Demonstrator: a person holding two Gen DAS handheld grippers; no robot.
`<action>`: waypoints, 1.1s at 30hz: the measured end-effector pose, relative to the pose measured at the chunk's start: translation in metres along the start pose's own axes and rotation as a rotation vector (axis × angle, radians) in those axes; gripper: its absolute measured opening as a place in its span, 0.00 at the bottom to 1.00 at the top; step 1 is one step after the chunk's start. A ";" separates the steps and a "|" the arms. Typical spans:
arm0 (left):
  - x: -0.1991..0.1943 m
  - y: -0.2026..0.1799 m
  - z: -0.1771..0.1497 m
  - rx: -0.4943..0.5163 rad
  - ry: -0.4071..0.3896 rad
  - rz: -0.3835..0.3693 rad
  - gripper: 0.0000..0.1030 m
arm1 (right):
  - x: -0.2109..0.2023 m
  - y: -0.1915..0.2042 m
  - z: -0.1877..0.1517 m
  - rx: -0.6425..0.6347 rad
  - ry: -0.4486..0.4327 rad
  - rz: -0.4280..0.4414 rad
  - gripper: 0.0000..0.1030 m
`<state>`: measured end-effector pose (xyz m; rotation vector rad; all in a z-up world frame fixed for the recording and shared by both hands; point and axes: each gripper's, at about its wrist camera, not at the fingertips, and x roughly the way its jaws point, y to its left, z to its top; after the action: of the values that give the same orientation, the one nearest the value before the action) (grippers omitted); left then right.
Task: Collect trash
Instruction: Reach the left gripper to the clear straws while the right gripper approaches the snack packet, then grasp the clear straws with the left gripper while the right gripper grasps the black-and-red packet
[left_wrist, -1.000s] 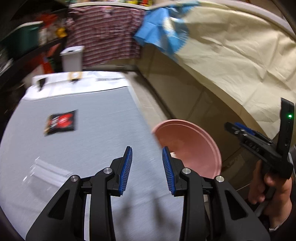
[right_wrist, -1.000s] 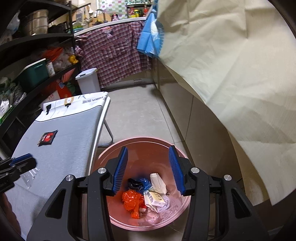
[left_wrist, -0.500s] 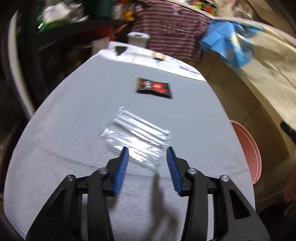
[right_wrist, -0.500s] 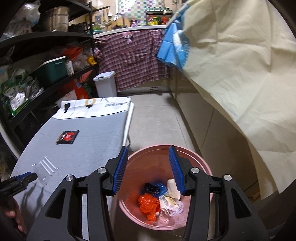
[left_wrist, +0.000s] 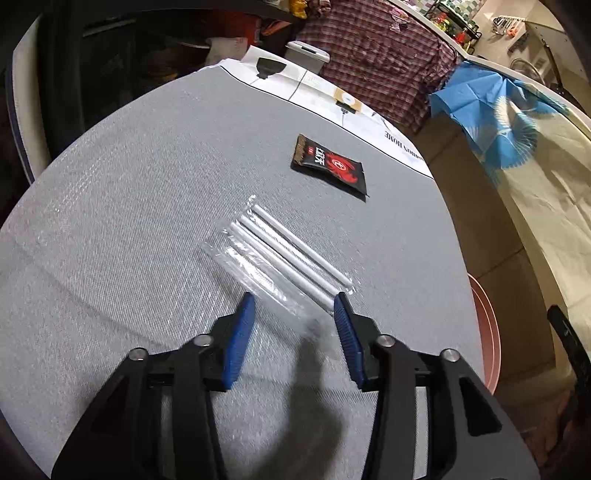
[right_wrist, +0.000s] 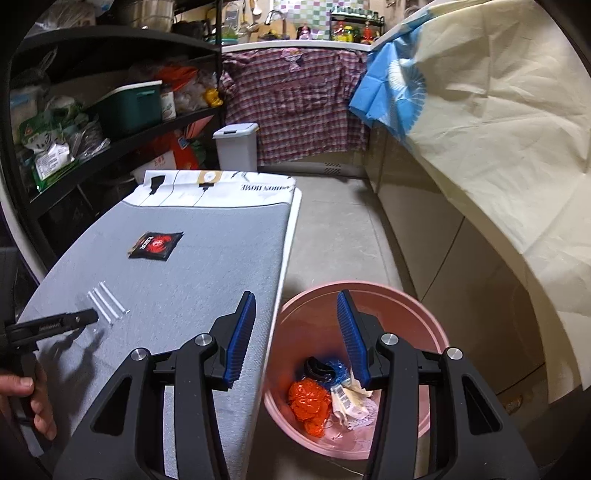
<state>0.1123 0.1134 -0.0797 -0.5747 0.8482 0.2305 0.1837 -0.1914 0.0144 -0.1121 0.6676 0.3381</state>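
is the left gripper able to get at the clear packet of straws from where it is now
Probably yes. The left gripper hangs right over the near end of the clear packet of straws, its jaws closing around that end, with nothing on the grey board between them.

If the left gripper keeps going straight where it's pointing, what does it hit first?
Probably the clear plastic packet of white straws on the grey board; the left gripper, jaws closing, has its near end between them.

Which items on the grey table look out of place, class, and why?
Two pieces of litter lie loose on the grey table: a clear packet of white straws, lying askew, and a black-and-red snack wrapper beyond it. Other trash already sits in the pink basin on the floor beside the table.
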 end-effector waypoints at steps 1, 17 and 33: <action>0.001 0.001 0.002 0.003 0.001 0.012 0.25 | 0.002 0.001 0.000 0.001 0.004 0.007 0.45; -0.017 0.030 0.031 -0.061 -0.092 0.089 0.01 | 0.069 0.101 0.022 0.006 0.056 0.215 0.25; -0.013 0.055 0.038 -0.150 -0.066 0.059 0.01 | 0.172 0.227 0.031 -0.467 0.131 0.182 0.25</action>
<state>0.1058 0.1806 -0.0708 -0.6793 0.7892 0.3670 0.2497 0.0753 -0.0675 -0.5244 0.7210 0.6637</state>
